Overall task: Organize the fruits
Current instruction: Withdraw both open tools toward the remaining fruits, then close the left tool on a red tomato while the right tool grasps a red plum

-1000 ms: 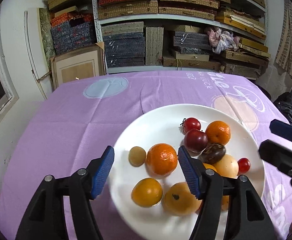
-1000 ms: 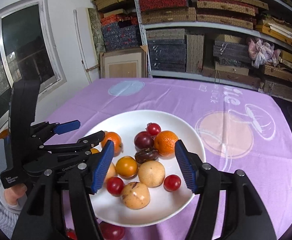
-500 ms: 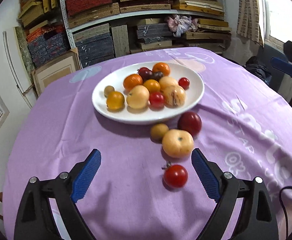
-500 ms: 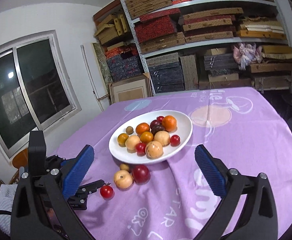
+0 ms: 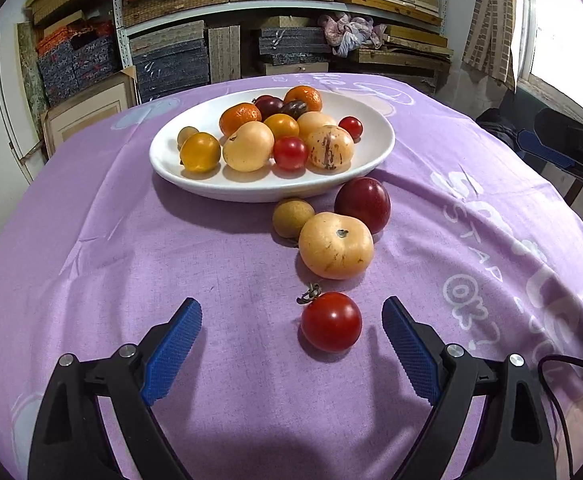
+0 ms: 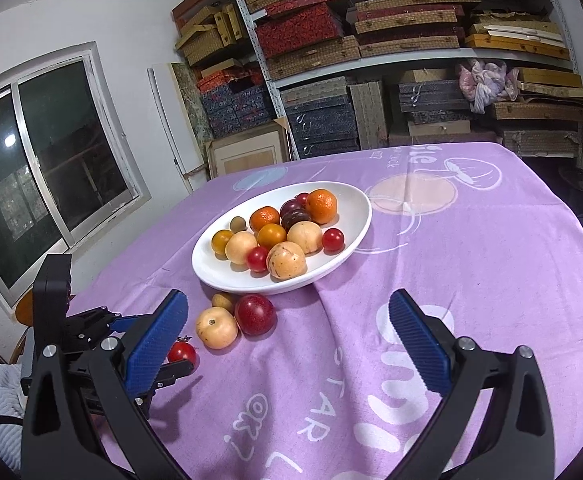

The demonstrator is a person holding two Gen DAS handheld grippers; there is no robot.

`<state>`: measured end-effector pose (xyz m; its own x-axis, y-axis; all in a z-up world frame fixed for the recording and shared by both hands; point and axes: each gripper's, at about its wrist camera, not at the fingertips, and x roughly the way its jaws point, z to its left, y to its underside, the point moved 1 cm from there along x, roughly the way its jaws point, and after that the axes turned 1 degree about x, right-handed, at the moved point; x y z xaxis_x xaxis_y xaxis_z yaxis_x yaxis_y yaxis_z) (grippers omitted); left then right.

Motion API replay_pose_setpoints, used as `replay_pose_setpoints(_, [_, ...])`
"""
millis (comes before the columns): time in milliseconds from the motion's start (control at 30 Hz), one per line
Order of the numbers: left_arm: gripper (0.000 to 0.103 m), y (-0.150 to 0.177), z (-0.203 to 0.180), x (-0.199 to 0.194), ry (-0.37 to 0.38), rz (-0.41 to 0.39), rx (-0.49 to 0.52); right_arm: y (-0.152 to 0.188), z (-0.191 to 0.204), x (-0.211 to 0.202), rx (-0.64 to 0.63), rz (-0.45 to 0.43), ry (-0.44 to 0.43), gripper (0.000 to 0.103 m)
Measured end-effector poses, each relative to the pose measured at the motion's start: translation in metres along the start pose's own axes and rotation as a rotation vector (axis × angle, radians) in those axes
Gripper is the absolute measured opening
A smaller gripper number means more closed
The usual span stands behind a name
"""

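Observation:
A white plate (image 5: 379, 136) (image 6: 359, 216) on the purple cloth holds several fruits: oranges, plums, tomatoes, pale melons. In front of it on the cloth lie a red cherry tomato (image 5: 330, 321) (image 6: 182, 352), a pale yellow fruit (image 5: 335, 245) (image 6: 216, 327), a dark red plum (image 5: 362, 204) (image 6: 254, 314) and a small brown fruit (image 5: 292, 217) (image 6: 222, 301). My left gripper (image 5: 291, 344) is open, low over the cloth, with the cherry tomato between its fingers, nearer the right one. My right gripper (image 6: 287, 340) is open and empty, above the cloth, well back from the plate.
Shelves (image 6: 371, 64) stacked with boxes fill the back wall. A window (image 6: 51, 152) is at the left. A framed board (image 5: 87, 116) leans behind the table's far edge. The right gripper's body shows at the right of the left wrist view (image 5: 571, 152).
Both grippers have pulled back from the plate toward the table's near side. The left one has come down around the cherry tomato. Both stayed open.

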<state>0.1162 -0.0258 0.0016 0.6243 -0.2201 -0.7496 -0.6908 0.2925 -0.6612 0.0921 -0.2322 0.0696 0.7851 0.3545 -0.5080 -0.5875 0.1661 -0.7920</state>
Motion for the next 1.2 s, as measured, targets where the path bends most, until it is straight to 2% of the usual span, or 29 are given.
replay_pose_setpoints(233, [0.091, 0.001, -0.001, 0.004, 0.032, 0.021, -0.011, 0.000, -0.003, 0.003, 0.009, 0.017, 0.001, 0.099])
replay_pose_setpoints(300, [0.085, 0.001, 0.000, 0.005, 0.036, 0.022, -0.017, 0.000, -0.002, 0.005, 0.006, 0.019, 0.002, 0.099])
replay_pose_setpoints(433, [0.062, 0.002, 0.001, 0.007, 0.061, 0.038, -0.031, 0.000, -0.001, 0.004, -0.002, 0.020, 0.000, 0.099])
replay_pose_setpoints(467, [0.060, 0.002, 0.001, 0.007, 0.066, 0.041, -0.030, 0.000, 0.000, 0.004, -0.002, 0.022, 0.000, 0.099])
replay_pose_setpoints(633, [0.059, 0.002, -0.007, 0.005, 0.072, 0.032, 0.007, 0.001, -0.001, 0.006, 0.002, 0.027, 0.002, 0.099])
replay_pose_setpoints(833, [0.037, 0.002, -0.010, 0.006, 0.093, 0.038, 0.015, 0.004, 0.002, 0.010, -0.023, 0.047, 0.001, 0.099])
replay_pose_setpoints(967, [0.031, 0.002, -0.003, 0.005, 0.101, 0.031, -0.017, 0.011, 0.012, 0.019, -0.076, 0.087, 0.014, 0.099])
replay_pose_setpoints(1200, [0.031, 0.005, 0.014, 0.000, 0.054, 0.023, -0.062, 0.017, 0.045, 0.068, -0.260, 0.220, 0.088, 0.097])
